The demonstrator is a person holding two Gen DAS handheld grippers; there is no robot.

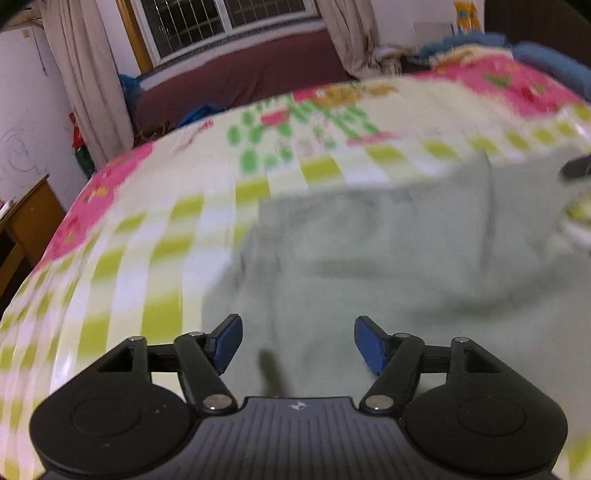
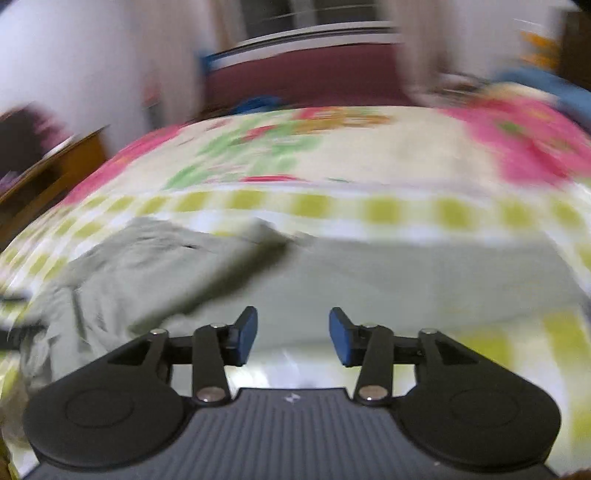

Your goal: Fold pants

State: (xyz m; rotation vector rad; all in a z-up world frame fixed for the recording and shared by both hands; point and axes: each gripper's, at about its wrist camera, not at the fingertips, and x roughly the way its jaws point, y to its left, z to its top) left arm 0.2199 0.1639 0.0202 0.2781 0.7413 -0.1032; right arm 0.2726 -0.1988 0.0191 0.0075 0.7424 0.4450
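Note:
Pale grey-green pants (image 1: 388, 251) lie spread on a bed, blurred in both views. In the left wrist view they fill the middle and right, with a straight far edge. My left gripper (image 1: 297, 341) hovers above their near part, open, with nothing between its blue pads (image 1: 229, 341). In the right wrist view the pants (image 2: 369, 280) stretch across the middle, with a rumpled, raised fold at the left. My right gripper (image 2: 293, 336) hangs over them, open and empty. A dark blurred shape at the right edge of the left wrist view could be the other gripper; I cannot tell.
The bedspread (image 1: 155, 236) is cream with yellow-green checks, green shapes and pink patches. A maroon headboard or sofa (image 1: 240, 81) and a barred window (image 1: 221, 22) with curtains stand behind. A wooden table (image 1: 29, 218) is at the left of the bed.

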